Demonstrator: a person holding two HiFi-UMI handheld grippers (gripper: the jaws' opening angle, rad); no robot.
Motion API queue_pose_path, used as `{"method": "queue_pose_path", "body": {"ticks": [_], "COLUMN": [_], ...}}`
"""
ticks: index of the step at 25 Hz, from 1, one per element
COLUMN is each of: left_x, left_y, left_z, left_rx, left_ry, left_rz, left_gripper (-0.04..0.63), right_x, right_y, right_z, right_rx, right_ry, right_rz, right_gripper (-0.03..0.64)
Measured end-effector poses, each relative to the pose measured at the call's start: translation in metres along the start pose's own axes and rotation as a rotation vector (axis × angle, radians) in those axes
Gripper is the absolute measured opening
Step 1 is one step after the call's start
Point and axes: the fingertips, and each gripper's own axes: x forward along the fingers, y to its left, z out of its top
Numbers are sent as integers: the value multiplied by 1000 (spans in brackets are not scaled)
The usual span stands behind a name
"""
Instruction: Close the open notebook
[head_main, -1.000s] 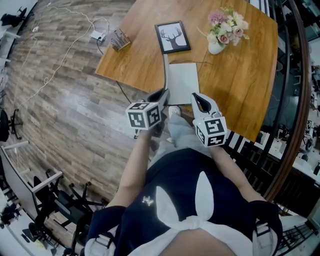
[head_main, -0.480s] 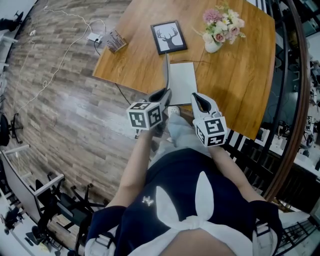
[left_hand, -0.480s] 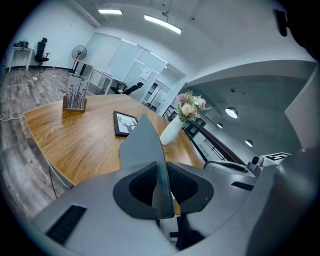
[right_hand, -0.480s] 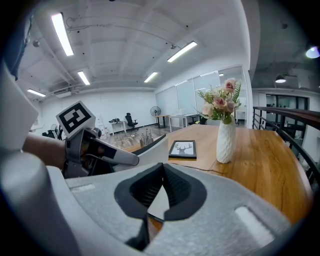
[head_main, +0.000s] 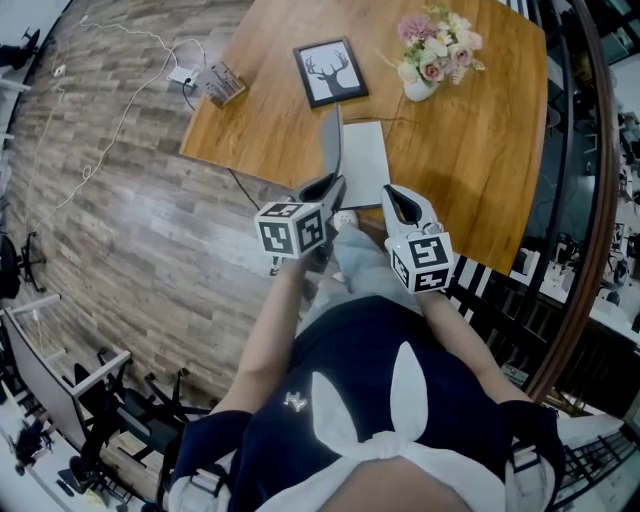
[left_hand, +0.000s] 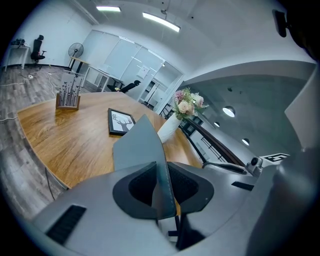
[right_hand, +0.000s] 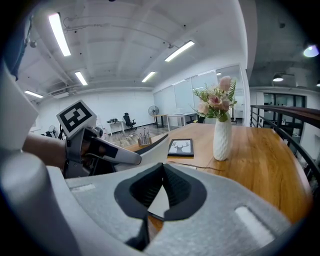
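The notebook (head_main: 367, 160) lies open on the wooden table (head_main: 270, 130), its white page facing up. Its grey left cover (head_main: 331, 148) stands raised on edge. My left gripper (head_main: 331, 186) is shut on the near edge of that cover (left_hand: 137, 145), which runs up between its pads (left_hand: 186, 186). My right gripper (head_main: 393, 196) hovers at the notebook's near right corner, shut with nothing in it. In the right gripper view its jaws (right_hand: 161, 172) meet, with the pale page (right_hand: 153, 153) beyond them and the left gripper (right_hand: 105, 150) to the left.
A framed deer picture (head_main: 330, 72) lies behind the notebook and a vase of flowers (head_main: 428, 62) stands at its right. A pen holder (head_main: 222, 82) sits on the table's left corner. A thin cable crosses the table by the notebook's far edge. A railing (head_main: 575, 200) curves along the right.
The raised cover shows as a slightly wider grey strip than a second ago. Both grippers stay about where they were.
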Motion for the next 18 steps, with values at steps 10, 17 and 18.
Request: {"method": "queue_pose_path", "body": {"ticks": [10, 17, 18], "left_x": [12, 19, 20], "left_y": [-7, -10, -10], "left_z": [-4, -7, -8], "left_rx": [7, 9, 9], "left_ry": [22, 34, 35], "left_rz": [-25, -42, -45], "left_gripper": [75, 77, 78], "right_x": [-2, -1, -1], "right_y": [-8, -10, -11], "right_z": [-6, -11, -12], "right_rx": [14, 19, 21], "right_ry": [5, 11, 12], "right_rz": [-17, -24, -26], "right_gripper": [-2, -2, -2]}}
